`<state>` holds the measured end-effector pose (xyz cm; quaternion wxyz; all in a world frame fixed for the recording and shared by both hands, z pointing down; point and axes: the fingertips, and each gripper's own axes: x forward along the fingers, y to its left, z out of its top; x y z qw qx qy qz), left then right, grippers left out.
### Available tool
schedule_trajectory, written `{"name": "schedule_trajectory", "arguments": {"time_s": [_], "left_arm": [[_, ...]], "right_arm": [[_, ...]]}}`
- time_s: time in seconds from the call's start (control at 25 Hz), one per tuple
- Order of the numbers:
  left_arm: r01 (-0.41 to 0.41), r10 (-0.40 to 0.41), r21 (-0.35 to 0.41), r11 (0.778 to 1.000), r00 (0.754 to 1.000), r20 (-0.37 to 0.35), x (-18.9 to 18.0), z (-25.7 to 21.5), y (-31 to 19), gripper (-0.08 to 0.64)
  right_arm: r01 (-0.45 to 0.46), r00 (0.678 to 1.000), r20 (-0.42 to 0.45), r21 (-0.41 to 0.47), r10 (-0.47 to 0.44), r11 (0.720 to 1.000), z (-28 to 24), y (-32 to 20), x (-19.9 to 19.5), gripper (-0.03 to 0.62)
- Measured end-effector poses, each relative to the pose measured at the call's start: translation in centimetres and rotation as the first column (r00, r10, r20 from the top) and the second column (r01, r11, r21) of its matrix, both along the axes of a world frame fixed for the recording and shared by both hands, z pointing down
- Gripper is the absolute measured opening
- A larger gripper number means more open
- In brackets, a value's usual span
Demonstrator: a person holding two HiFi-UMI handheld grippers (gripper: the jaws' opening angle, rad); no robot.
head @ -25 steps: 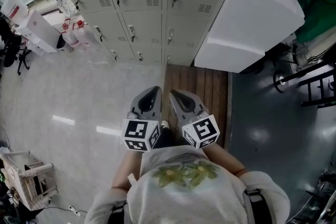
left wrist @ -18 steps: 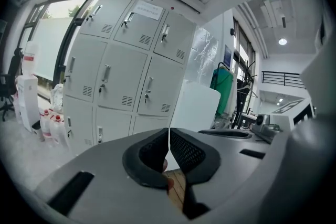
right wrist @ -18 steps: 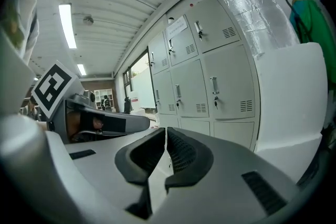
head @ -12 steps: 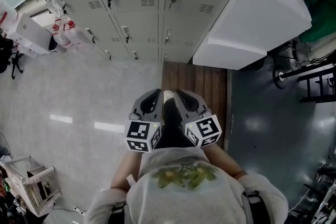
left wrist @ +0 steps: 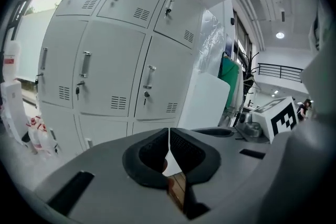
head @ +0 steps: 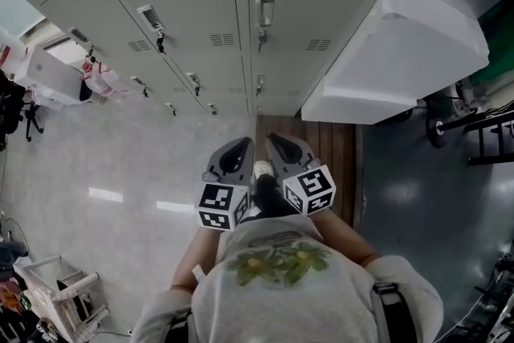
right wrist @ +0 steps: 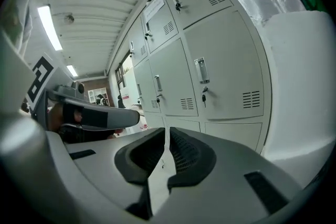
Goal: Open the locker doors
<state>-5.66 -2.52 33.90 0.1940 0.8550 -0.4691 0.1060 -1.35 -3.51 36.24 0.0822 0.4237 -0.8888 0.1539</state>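
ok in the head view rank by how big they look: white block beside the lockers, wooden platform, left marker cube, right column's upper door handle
1. white block
2. wooden platform, partly hidden by the person
3. left marker cube, inflated by nearness to the camera
4. door handle

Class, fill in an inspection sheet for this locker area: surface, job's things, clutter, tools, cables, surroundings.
Surface: glossy pale floor; wooden platform in front of the lockers.
Job's things: grey lockers, every visible door shut, keys in some locks.
Clutter: white foam box beside the lockers; small cart at lower left.
Tools: left tool and right tool both shut, empty, apart from the doors.
Cables: nothing seen.
Surroundings: black metal frames on the dark floor at right.
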Motion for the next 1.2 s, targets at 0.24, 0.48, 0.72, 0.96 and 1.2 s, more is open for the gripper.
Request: {"name": "schedule_trajectory", "arguments": {"time_s": [0.24, 0.48, 0.72, 0.96, 1.2], "left_arm": [[0.020, -0.020, -0.028, 0.999, 1.000, 0.010, 0.1, 1.5, -5.1, 0.038], [0.027, -0.027, -0.067, 0.997, 1.000, 0.011, 0.3, 3.3, -8.1, 0.038], [0.044, -0.044, -0.104, 0.994, 0.999, 0.007, 0.6, 5.1, -9.7, 0.038], [0.077, -0.076, -0.125, 0.989, 0.997, 0.011, 0.1, 6.8, -11.0, 0.038], [0.090, -0.089, -0.146, 0.985, 0.996, 0.015, -0.2, 8.0, -11.4, 0.038]], "right_arm": [[0.035, 0.999, -0.017, -0.060, -0.036, 0.998, 2.5, -6.1, -0.3, 0.034], [0.083, 0.996, -0.031, -0.154, -0.089, 0.985, 5.8, -9.7, -1.0, 0.097], [0.101, 0.992, -0.052, -0.216, -0.115, 0.971, 9.0, -12.5, -1.1, 0.129], [0.079, 0.995, -0.043, -0.248, -0.092, 0.966, 11.3, -14.7, -1.2, 0.138], [0.072, 0.996, -0.037, -0.254, -0.084, 0.965, 13.4, -15.9, -1.4, 0.138]]}}
